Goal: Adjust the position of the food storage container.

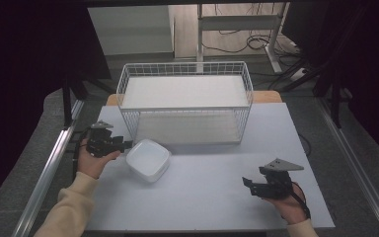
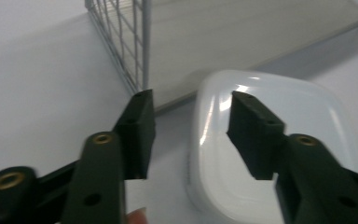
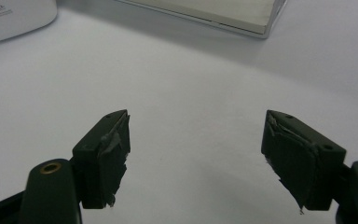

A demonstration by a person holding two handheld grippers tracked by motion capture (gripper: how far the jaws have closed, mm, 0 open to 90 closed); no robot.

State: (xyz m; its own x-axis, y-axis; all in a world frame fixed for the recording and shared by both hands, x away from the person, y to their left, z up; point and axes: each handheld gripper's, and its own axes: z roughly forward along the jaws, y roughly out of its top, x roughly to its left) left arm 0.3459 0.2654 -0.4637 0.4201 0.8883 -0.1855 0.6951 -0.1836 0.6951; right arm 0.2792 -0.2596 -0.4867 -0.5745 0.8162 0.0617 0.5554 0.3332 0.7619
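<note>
A white, shallow plastic container with rounded corners lies on the table just in front of the wire basket. My left gripper is at its left edge and stands open. In the left gripper view the left gripper has one jaw over the container and the other over the table beside it, with the rim between them. My right gripper hovers open near the table's front right; the right gripper has nothing between its jaws.
The white wire basket has a pale board as its floor and a second one as an upper shelf. Its base corner and the container's corner lie beyond the right gripper. The grey table lies between both hands.
</note>
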